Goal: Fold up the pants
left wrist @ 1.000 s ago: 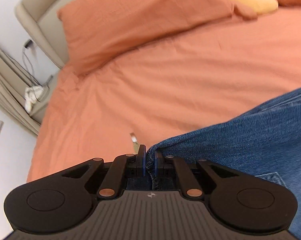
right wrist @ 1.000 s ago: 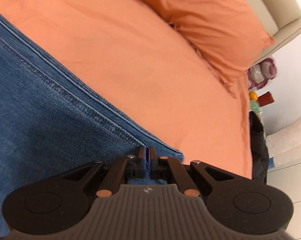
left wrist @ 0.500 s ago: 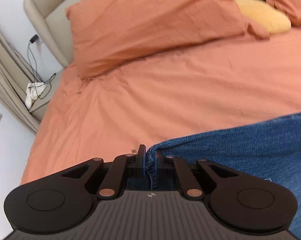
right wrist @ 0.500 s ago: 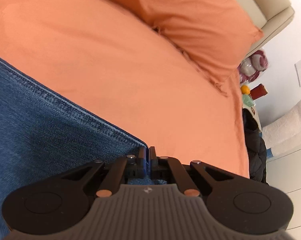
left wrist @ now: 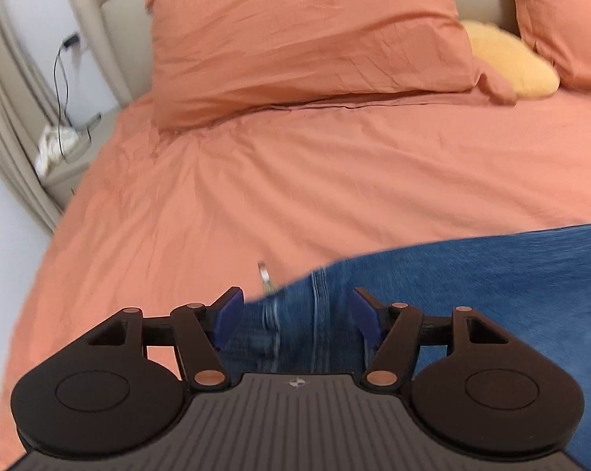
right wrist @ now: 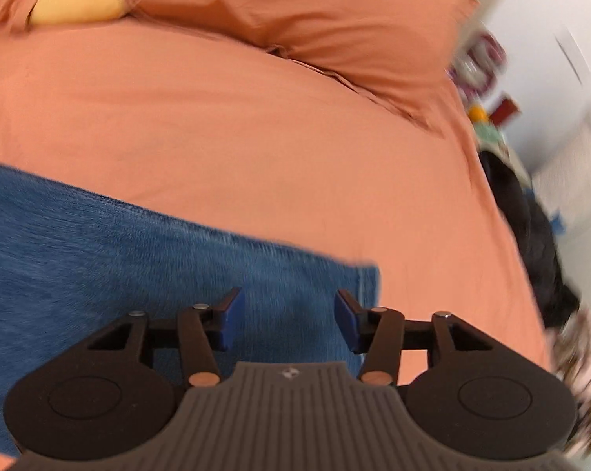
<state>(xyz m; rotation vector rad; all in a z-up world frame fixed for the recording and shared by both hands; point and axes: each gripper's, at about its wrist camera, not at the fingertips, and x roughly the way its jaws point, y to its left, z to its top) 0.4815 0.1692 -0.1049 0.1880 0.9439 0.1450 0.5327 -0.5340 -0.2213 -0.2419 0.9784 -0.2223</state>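
Blue denim pants lie flat on the orange bed cover. In the left wrist view their left corner with a seam lies under my left gripper, which is open and holds nothing. In the right wrist view the pants fill the lower left and their right corner lies under my right gripper, also open and empty. A small pale tag sticks out at the pants' left edge.
Orange pillows and a yellow cushion lie at the head of the bed. A bedside shelf with cables stands left. A black garment and blurred items stand off the bed's right edge.
Both grippers have opened and let go of the pants' corners. The pants now lie on the bed, and both views have tilted up toward the pillows.
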